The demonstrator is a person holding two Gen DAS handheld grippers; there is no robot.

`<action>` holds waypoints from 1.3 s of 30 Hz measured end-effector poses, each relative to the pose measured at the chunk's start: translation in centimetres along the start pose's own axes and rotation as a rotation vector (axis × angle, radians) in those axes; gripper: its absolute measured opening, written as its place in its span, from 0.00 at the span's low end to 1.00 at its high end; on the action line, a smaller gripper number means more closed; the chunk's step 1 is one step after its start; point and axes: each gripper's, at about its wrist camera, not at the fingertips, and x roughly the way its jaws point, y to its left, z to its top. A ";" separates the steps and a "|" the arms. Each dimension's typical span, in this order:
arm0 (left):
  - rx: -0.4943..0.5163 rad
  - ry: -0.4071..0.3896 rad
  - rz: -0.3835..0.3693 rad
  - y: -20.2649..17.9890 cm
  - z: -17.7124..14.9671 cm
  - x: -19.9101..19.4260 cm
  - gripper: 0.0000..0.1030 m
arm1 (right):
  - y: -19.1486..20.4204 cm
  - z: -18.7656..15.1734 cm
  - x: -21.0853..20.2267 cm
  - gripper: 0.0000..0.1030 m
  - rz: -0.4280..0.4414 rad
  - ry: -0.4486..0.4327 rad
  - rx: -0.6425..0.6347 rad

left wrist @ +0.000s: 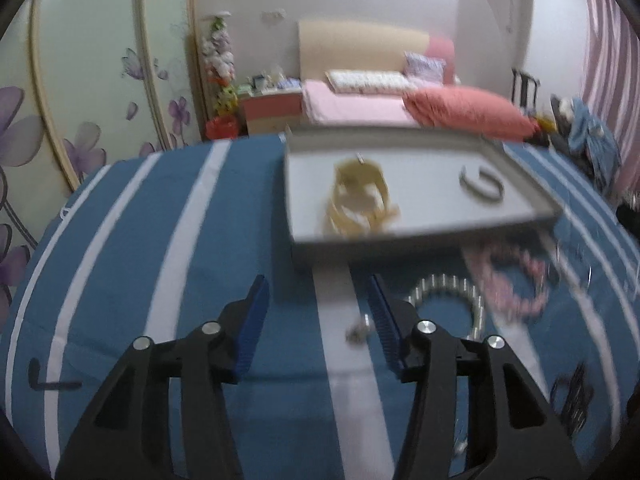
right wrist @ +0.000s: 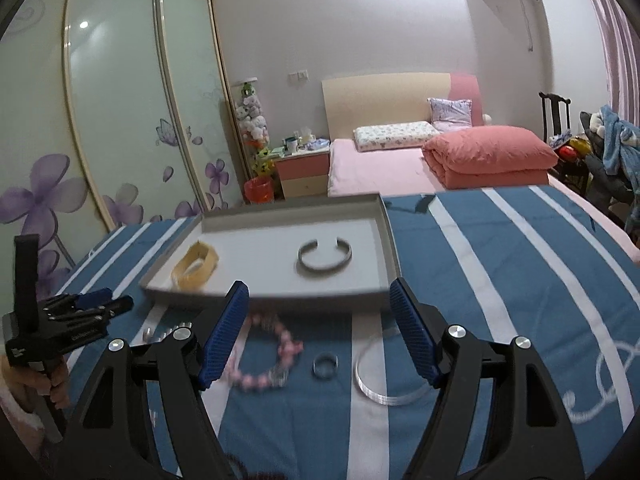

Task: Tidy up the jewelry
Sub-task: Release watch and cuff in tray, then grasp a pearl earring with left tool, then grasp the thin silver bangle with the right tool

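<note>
No writing is legible anywhere. The grey tray (right wrist: 390, 256) lies on the blue striped cloth (right wrist: 520, 280), holding a gold bangle (right wrist: 196, 266) and a silver cuff (right wrist: 325, 257) whose gap faces the bed. The left gripper (left wrist: 318, 320) and right gripper (right wrist: 320, 328) both gape, empty, above a pink bead bracelet (right wrist: 266, 360) and a small ring (right wrist: 325, 366).
</note>
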 end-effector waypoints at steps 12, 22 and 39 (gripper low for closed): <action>0.063 0.093 -0.036 -1.6 -1.0 2.2 0.36 | -1.3 -1.5 0.0 0.71 -0.002 0.027 0.046; 0.066 0.111 -0.054 -2.3 -0.6 2.9 0.15 | -2.4 -2.1 0.1 0.72 -0.008 0.036 0.061; -0.080 0.077 0.046 3.8 -1.2 1.3 0.14 | -4.9 -3.5 3.9 0.79 -0.129 0.247 0.050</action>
